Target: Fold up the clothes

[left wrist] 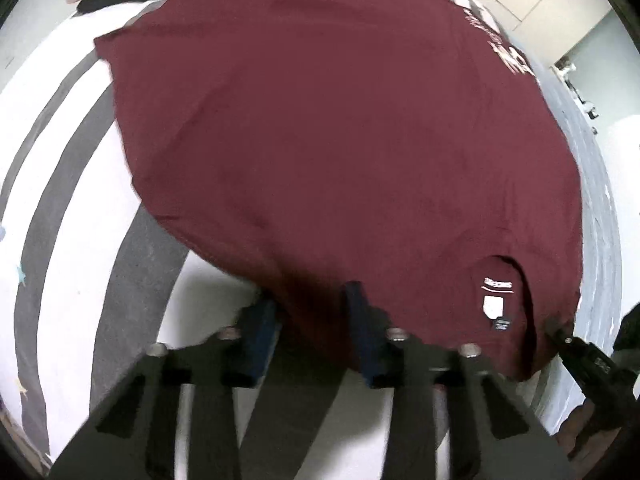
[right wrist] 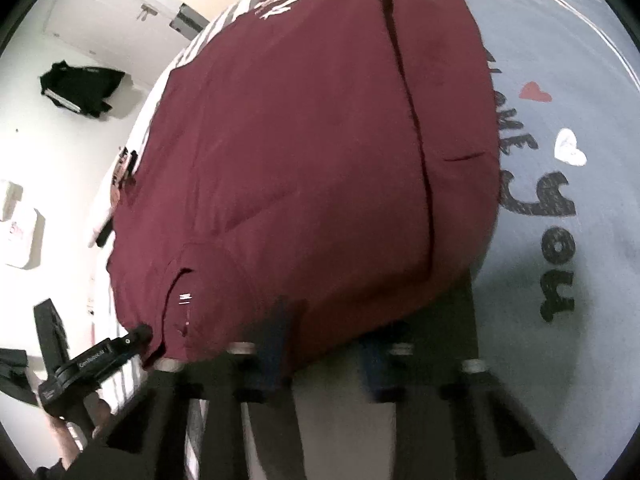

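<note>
Maroon shirt (left wrist: 320, 140) | on striped bedsheet (left wrist: 60, 184) | left gripper (left wrist: 310, 320), right gripper (right wrist: 324, 340) parted, straddling collar edge

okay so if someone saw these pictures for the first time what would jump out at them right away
A big maroon T-shirt fills both views, spread over a bed cover striped grey and white, its neck label near the cameras. Both grippers, left and right, sit at the collar edge, jaws apart. Beside the shirt in the right wrist view, the bedding shows dark lettering and a red heart.

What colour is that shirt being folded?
Maroon shirt, with pale lettering; clearest in the left wrist view.
</note>
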{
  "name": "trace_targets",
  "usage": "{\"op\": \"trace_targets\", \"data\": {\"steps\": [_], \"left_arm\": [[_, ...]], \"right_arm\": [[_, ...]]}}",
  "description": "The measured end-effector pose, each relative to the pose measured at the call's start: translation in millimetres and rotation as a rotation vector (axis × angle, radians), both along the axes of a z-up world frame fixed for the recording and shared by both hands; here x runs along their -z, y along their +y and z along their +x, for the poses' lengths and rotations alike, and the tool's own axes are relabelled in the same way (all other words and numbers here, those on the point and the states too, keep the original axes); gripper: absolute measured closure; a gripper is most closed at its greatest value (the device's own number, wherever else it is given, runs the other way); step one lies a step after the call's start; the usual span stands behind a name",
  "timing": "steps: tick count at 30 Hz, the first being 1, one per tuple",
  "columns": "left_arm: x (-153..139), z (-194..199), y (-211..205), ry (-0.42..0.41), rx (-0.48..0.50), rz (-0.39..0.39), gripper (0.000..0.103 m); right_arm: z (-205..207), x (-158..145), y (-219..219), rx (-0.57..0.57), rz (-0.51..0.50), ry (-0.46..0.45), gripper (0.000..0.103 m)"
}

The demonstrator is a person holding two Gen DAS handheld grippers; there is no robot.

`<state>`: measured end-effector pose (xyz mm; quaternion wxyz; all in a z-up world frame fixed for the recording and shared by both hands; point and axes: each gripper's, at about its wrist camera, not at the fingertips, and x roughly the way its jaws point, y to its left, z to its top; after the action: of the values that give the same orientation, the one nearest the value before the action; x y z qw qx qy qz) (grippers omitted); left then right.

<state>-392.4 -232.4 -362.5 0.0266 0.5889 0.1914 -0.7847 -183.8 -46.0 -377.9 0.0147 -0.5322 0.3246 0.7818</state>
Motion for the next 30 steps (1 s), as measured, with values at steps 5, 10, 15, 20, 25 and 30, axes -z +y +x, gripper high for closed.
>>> {"op": "trace_targets", "data": {"steps": [5, 10, 15, 20, 25, 30], "left_arm": [[-15, 7, -3, 0.012, 0.038, -0.067, 0.099], [-41, 29, -17, 0.029, 0.045, -0.063, 0.099], [-47, 78, -23, -0.006, 0.095, -0.102, 0.099], [-47, 133, -53, -0.078, 0.093, -0.093, 0.099], [-39, 163, -68, -0.149, 0.082, -0.098, 0.099], [-49, 194, -94, -0.189, 0.061, -0.034, 0.099]], "right_arm": [[7, -7, 6, -0.052, 0.032, 0.029, 0.100], [21, -16, 14, -0.122, 0.020, 0.049, 0.100], [43, -23, 14, -0.144, 0.015, 0.038, 0.100], [67, -15, 2, -0.170, -0.001, -0.017, 0.100], [87, -4, -10, -0.210, 0.017, -0.096, 0.091], [102, -13, 8, -0.203, 0.045, -0.095, 0.075]]}}
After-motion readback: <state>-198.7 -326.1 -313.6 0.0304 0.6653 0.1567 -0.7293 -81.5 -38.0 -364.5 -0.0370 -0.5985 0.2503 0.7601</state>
